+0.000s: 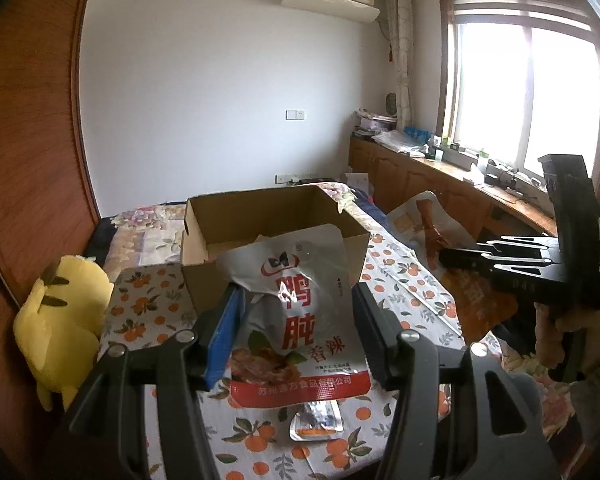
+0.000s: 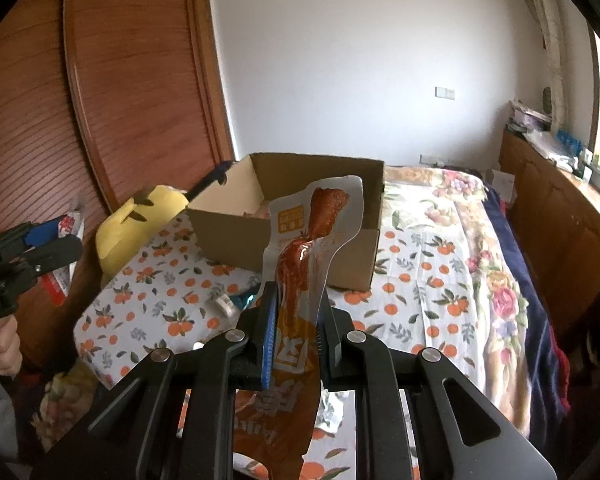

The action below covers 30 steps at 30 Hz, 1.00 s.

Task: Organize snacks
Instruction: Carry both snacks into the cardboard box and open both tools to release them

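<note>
Left tongs (image 1: 296, 320) are gripping a silver pouch (image 1: 300, 320) at lower centre of the frame; right tongs (image 2: 298, 320) are pinching an orange pouch (image 2: 300, 280). Both are hanging before the box (image 1: 268, 216) on the cloth (image 2: 420, 280).

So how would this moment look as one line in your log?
left fingers: shut on silver pack | right fingers: shut on orange pack | box: ahead, open
</note>
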### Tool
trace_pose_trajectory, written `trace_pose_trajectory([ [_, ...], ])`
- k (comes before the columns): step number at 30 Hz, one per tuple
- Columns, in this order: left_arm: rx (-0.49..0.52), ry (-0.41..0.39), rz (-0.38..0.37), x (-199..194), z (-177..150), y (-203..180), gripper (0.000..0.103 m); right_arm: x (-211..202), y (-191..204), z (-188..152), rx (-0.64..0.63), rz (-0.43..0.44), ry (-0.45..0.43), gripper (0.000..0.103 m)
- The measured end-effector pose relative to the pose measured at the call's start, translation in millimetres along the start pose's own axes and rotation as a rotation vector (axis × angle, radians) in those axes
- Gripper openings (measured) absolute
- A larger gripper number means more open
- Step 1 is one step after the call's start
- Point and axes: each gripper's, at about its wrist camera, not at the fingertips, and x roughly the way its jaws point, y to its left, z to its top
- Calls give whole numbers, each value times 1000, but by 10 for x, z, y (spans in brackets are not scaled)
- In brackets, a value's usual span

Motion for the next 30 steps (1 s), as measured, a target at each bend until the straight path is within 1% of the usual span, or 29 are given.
trace_pose_trajectory([
  [9, 16, -20, -4, 151, 364, 73, 55, 9, -134, 344, 2, 12, -25, 14],
  [19, 21, -5, -33, 550, 530, 142, 55, 128, -228, 572, -2, 21, -48, 14],
  [30, 29, 18, -59, 1022, 663, 217, 55, 485, -363, 766, 1, 34, -33, 15],
])
